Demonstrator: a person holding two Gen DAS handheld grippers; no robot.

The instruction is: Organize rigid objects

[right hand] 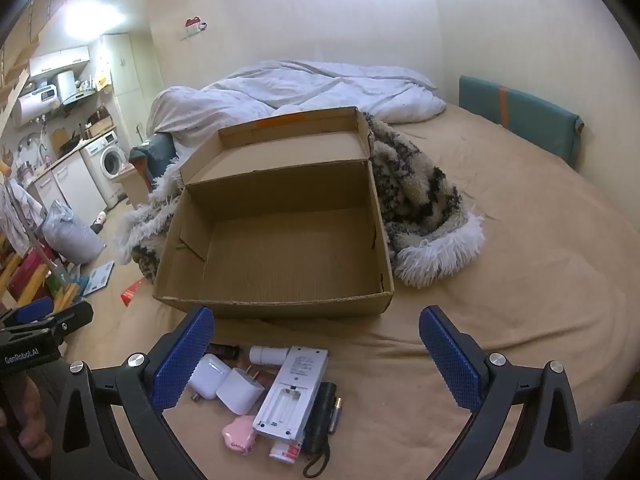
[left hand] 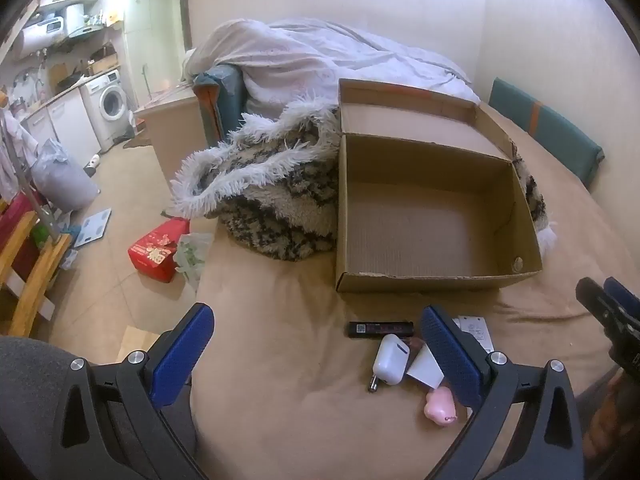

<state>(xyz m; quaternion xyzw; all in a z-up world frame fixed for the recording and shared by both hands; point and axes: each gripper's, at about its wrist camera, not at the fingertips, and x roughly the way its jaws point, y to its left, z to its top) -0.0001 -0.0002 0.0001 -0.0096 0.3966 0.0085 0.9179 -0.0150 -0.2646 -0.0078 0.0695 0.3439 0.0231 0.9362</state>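
An open, empty cardboard box [left hand: 420,282] [right hand: 276,306] sits on a tan bed. In front of it lies a pile of small rigid objects: a white remote lying face down [right hand: 294,392], two white chargers [right hand: 240,392] [left hand: 389,359], a pink object [right hand: 239,436] [left hand: 440,411], a black tube [left hand: 380,329], a black flashlight [right hand: 320,420] and a battery [right hand: 336,414]. My left gripper [left hand: 316,356] is open and empty over the bed's left part, with the pile by its right finger. My right gripper [right hand: 316,356] is open and empty just above the pile.
A furry black-and-white blanket [left hand: 276,196] [right hand: 420,200] lies behind and beside the box. A white duvet [right hand: 304,92] is heaped at the far end. Teal cushions [right hand: 520,120] line the wall. The bed edge drops at left to a cluttered floor with a red box [left hand: 154,254].
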